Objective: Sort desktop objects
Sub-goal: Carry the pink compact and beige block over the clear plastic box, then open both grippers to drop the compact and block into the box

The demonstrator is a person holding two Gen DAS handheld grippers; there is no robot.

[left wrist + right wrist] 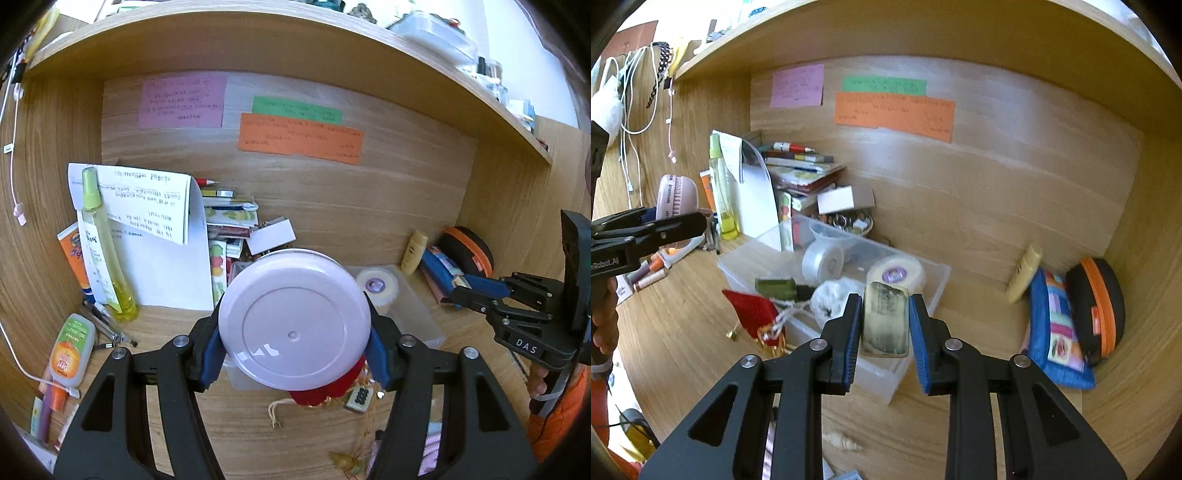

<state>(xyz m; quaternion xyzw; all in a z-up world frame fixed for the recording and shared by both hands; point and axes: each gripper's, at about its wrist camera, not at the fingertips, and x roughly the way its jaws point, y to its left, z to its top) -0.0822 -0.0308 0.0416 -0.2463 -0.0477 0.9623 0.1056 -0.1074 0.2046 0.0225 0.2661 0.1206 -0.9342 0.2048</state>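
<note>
Right now your biggest piece is the wooden desk alcove (997,229), with pink, green and orange paper notes (894,110) stuck on its back panel. Next in size, the clear plastic rectangular bin (923,291) sits on the desktop near the middle; inside it you can see a roll of clear tape (823,264), a cream tape roll with a purple core (895,275), a dark green small bottle (779,288) lying on its side, and a white crumpled wad (831,295). A red fabric pouch with gold tassels (753,317) lies just beside the bin's near corner.

Your left gripper (295,332) holds a round pale lilac plastic container (295,325) by its sides, its flat lid facing the camera, above the bin. Your right gripper (884,325) clamps narrowly on a smudged, yellowish translucent rectangular block (886,321), over the bin's near edge.
</note>
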